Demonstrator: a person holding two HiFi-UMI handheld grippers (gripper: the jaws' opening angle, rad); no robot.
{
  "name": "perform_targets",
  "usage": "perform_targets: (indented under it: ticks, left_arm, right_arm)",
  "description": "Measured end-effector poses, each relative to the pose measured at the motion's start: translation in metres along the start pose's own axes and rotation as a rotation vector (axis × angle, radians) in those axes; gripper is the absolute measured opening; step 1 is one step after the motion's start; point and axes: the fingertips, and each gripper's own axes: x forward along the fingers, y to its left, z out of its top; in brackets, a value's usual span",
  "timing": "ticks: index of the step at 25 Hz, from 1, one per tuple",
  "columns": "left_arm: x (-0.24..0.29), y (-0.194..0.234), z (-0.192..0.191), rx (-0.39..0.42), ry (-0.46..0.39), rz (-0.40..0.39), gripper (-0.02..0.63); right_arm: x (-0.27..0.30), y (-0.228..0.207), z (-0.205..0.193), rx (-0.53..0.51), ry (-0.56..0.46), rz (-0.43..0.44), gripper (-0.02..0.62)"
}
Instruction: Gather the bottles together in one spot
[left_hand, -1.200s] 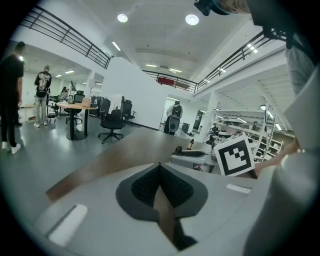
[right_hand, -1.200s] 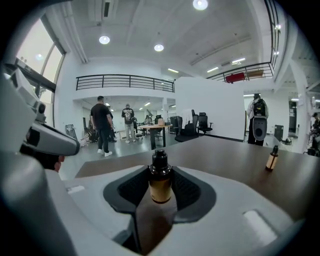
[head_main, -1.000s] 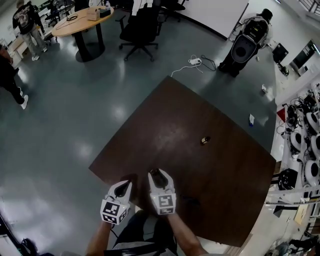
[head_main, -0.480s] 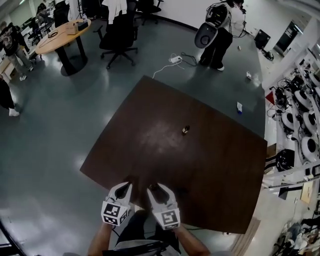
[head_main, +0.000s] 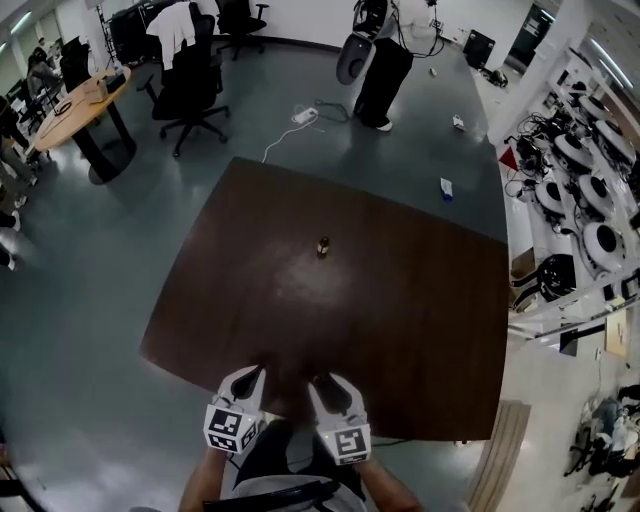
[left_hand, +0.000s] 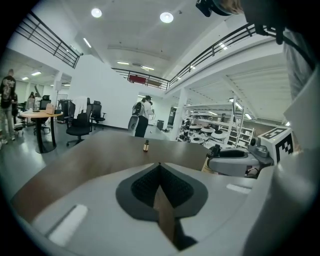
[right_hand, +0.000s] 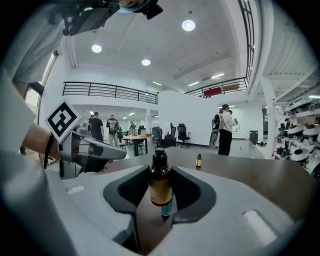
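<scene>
Right gripper view showed the right claw (right_hand: 161, 174) pinching a brown bottle (right_hand: 160, 189), newly carried along the bench (head_main: 400, 300) edge beside the pressed-together left claw (left_hand: 160, 170), the other bottle (right_hand: 198, 160) well ahead, so gathering remained unfinished.

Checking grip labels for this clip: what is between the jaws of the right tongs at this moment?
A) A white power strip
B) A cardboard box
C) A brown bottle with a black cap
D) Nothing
C: in the right gripper view the right tongs are closed on an upright brown bottle with a black cap, while a second bottle stands alone farther out on the table.
</scene>
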Motion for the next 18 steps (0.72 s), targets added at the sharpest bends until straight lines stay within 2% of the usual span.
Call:
perform_targets:
  ticks: [10,18]
  left_arm:
    - [0.038,-0.052,-0.003,0.038,0.029,-0.082,0.000]
    - [0.048,-0.052,-0.009,0.039,0.046,-0.059,0.000]
  right_arm:
    - [-0.040,-0.068,-0.030,0.033,0.015,-0.148,0.141]
    - [-0.024,-0.079,-0.073,0.047,0.066,-0.123,0.141]
